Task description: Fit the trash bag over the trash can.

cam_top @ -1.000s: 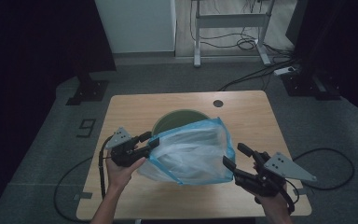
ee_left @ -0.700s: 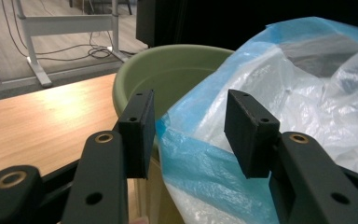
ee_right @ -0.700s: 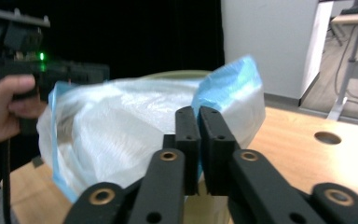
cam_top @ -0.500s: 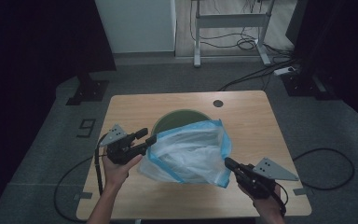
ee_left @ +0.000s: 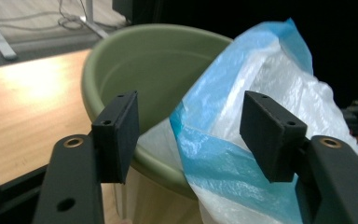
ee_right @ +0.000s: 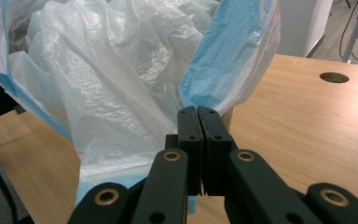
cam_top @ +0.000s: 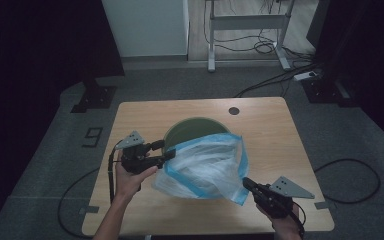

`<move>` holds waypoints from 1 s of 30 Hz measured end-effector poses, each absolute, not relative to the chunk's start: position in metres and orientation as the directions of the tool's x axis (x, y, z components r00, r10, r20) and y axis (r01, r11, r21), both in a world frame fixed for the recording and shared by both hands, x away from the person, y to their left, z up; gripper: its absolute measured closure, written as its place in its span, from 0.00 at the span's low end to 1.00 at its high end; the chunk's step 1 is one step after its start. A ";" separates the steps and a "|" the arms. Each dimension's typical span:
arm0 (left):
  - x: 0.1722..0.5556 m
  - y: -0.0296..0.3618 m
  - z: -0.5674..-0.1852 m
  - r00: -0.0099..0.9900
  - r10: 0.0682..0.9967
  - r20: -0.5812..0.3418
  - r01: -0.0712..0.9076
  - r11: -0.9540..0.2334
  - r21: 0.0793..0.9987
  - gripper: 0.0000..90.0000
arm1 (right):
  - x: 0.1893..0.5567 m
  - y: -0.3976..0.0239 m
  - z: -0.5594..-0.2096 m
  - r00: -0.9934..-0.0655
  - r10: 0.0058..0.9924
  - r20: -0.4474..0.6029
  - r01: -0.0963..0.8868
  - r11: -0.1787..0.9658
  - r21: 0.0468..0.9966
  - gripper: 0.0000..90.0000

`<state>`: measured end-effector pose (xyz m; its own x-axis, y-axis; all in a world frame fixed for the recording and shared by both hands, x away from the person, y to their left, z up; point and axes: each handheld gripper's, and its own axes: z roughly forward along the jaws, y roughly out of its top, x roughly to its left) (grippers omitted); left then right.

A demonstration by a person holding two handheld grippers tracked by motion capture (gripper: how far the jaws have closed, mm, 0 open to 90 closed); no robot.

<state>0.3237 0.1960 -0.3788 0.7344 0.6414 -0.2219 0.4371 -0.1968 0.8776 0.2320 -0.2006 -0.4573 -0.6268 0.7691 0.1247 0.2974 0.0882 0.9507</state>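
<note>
Lowered right tool [cam_top: 247, 183] pinching bag [cam_top: 205, 167]

Two handheld grippers, both matte black. The left gripper [cam_top: 166, 149] carries a grey three-cornered plate behind its jaws and trails a black cable from its rear. Its pads [ee_left: 115, 135] are flat rectangular blocks with small screw holes; brass-ringed pivot holes sit just below them. The right gripper [cam_top: 245, 182] has the same grey plate, and brass-ringed links below its pads [ee_right: 189, 144]. Forearms are unsleeved.
</note>
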 end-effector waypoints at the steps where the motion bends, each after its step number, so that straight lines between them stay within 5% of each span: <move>1: 0.322 0.195 -0.380 0.734 0.642 -0.223 0.441 -0.200 0.875 0.39 | 0.231 -0.201 -0.458 -0.627 0.770 0.119 0.293 0.092 0.952 0.97; 13: 0.294 0.197 -0.389 0.735 0.660 -0.158 0.406 -0.242 0.881 0.37 | 0.225 -0.200 -0.462 -0.621 0.779 0.091 0.276 0.108 0.955 0.95; 25: 0.286 0.201 -0.386 0.741 0.667 -0.073 0.331 -0.269 0.905 0.94 | 0.226 -0.201 -0.456 -0.617 0.784 0.077 0.260 0.110 0.959 0.95; 30: 0.285 0.200 -0.384 0.740 0.672 -0.042 0.298 -0.271 0.915 0.99 | 0.227 -0.204 -0.453 -0.610 0.789 0.077 0.251 0.100 0.963 0.95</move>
